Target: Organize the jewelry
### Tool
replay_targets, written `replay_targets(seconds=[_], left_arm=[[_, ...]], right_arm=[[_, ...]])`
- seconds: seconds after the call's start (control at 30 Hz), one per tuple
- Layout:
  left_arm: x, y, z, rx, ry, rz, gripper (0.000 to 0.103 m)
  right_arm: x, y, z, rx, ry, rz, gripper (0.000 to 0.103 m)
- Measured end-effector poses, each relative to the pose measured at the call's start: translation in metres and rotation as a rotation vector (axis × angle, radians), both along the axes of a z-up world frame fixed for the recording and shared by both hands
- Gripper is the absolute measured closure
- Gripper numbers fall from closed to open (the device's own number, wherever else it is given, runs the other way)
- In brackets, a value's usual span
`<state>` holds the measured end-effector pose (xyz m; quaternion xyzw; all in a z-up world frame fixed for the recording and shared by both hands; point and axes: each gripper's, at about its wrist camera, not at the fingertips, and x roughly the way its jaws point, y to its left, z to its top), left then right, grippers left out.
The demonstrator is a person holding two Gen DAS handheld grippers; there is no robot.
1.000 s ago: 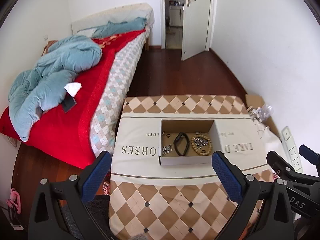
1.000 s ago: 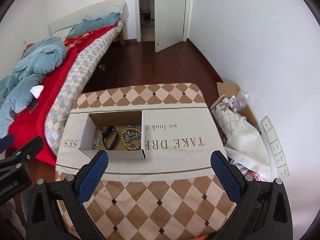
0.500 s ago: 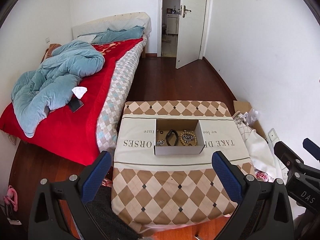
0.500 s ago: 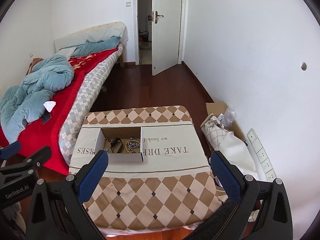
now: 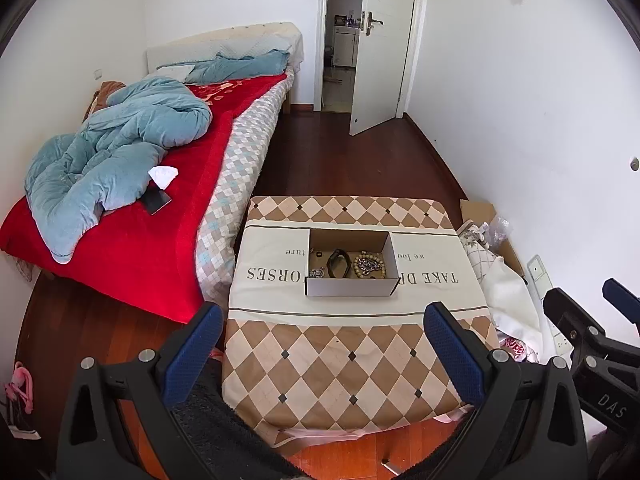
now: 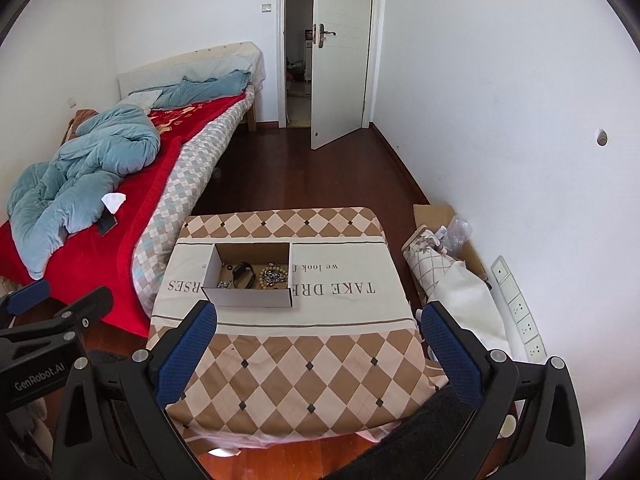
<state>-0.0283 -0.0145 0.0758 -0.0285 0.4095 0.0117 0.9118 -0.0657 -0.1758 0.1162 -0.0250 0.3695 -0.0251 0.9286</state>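
A small open cardboard box [image 5: 352, 286] [image 6: 250, 297] sits on a low table covered with a checked cloth [image 5: 352, 360] [image 6: 304, 364]. Inside lie a beaded bracelet [image 5: 369, 265] [image 6: 273, 274], a black band [image 5: 337, 263] [image 6: 243, 274], a silver chain piece [image 5: 317, 273] [image 6: 225, 283] and a small ring [image 5: 319, 255]. My left gripper [image 5: 322, 348] and my right gripper [image 6: 318, 346] both stand open and empty, well back from the box, above the table's near edge. Each gripper shows at the side of the other's view.
A bed with a red blanket and blue duvet [image 5: 120, 160] runs along the left. Bags and a cardboard flap [image 6: 452, 264] lie right of the table, by a power strip [image 6: 520, 312]. Dark wood floor leads to an open door [image 5: 376, 52].
Both grippers have pulled back and up from the table, so the box looks smaller and farther away. Both stay open and empty.
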Motion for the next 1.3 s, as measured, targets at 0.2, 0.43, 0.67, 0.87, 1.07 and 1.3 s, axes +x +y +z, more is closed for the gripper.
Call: replay_targets(seconds=[0.2, 0.43, 0.67, 0.87, 1.07, 1.3], left_arm=[[0.021, 0.001, -0.002, 0.004, 0.006, 0.012, 0.001], [0.061, 0.008, -0.008, 0.020, 0.025, 0.036, 0.001], [0.096, 0.012, -0.022, 0.046, 0.047, 0.057, 0.001], [0.118, 0.013, -0.034, 0.044, 0.072, 0.068, 0.001], [0.130, 0.011, -0.043, 0.055, 0.096, 0.068, 0.001], [0.133, 0.013, -0.048, 0.059, 0.111, 0.067, 0.001]], right_arm=[[0.024, 0.001, 0.000, -0.008, -0.004, -0.006, 0.000], [0.062, 0.003, -0.006, -0.014, -0.001, -0.016, 0.000], [0.109, 0.006, -0.023, -0.010, 0.034, -0.028, 0.000], [0.140, 0.010, -0.040, -0.032, 0.069, -0.027, 0.000], [0.158, 0.007, -0.058, -0.027, 0.110, -0.032, 0.000], [0.163, 0.008, -0.067, -0.023, 0.132, -0.025, 0.000]])
